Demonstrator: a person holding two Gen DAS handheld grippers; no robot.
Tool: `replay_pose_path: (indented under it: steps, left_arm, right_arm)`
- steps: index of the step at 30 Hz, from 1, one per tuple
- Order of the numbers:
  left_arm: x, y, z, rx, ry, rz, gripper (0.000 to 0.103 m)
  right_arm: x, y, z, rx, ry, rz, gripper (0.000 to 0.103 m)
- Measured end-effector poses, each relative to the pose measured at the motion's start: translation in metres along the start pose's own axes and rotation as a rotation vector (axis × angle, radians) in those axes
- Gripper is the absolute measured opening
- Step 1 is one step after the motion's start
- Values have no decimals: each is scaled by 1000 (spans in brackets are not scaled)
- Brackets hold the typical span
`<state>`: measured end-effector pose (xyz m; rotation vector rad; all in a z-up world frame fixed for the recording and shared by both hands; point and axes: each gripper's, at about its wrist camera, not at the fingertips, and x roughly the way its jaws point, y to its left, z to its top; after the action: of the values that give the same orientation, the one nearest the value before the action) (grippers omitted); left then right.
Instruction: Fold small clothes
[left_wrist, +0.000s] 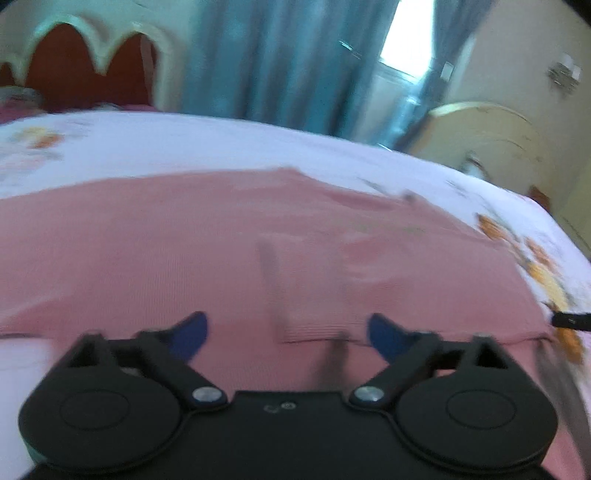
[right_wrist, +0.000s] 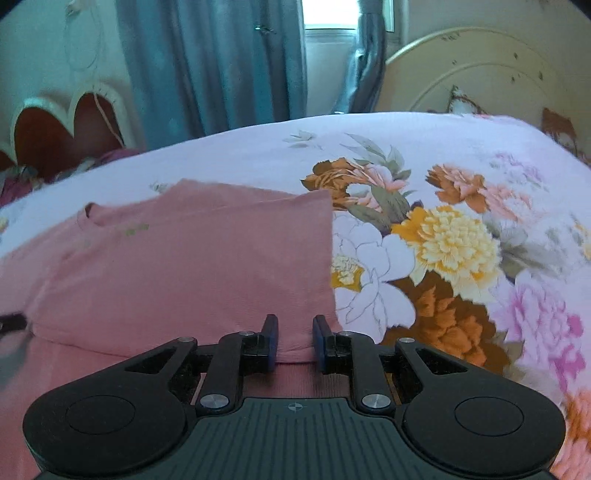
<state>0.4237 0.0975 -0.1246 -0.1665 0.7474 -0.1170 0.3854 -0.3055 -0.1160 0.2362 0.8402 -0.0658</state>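
Bed (right_wrist: 424, 133), floral sheet (right_wrist: 461, 229); pink shirt (right_wrist: 184, 266) lying flat, partly folded.

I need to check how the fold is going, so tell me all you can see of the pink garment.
The pink garment is a ribbed-looking knit top, lying flat on the floral bedsheet. Its round neckline faces the far left, with a small green mark below it. The right side ends in a straight folded edge; a layer overlaps near the front. Nothing grips it.
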Motion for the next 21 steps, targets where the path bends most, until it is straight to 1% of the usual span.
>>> replay_pose_path:
  steps: [1,2,3,4,5,7,8,9,10,11,12,17,19,20,21]
  left_arm:
    - [-7,13,-2,-24,-5,17,94]
    - [-13,27,-3,-53,-9,34,93]
    - [-21,42,-5,-87,-19,55,90]
    - [-30,63,-9,-135,-30,83,84]
    - [-39,80,-12,-177,-41,100,82]
    - [-57,120,-19,-282,-69,166,76]
    - [-68,146,-25,-355,-86,200,74]
    - [-78,169,-29,-417,-101,222,70]
    - [-85,187,-33,-465,-116,241,62]
    - [-95,210,-37,-520,-141,258,57]
    - [-103,231,-39,-568,-160,273,55]
    - [-125,309,-37,-708,-242,329,55]
    - [-130,335,-38,-775,-281,334,55]
    - [-132,345,-37,-804,-296,359,55]
    - [-133,355,-36,-831,-311,366,55]
  right_arm:
    - [-1,3,-4,5,8,7,35]
    - [-1,8,-5,5,9,10,76]
    - [-4,13,-7,-1,-7,18,88]
    - [-5,20,-10,-9,-20,33,88]
    - [-5,28,-11,-17,-21,39,88]
    - [-3,40,-12,-17,-24,45,73]
    - [-1,46,-11,-5,-23,54,61]
    - [0,50,-10,12,-25,66,60]
    - [2,54,-8,24,-26,72,60]
    - [4,59,-7,31,-22,78,60]
    - [6,65,-5,37,-16,88,60]
    - [10,89,-1,33,-13,86,60]
    - [10,95,1,40,-8,85,60]
    - [9,98,1,38,-8,81,60]
    - [8,101,2,33,-10,76,60]
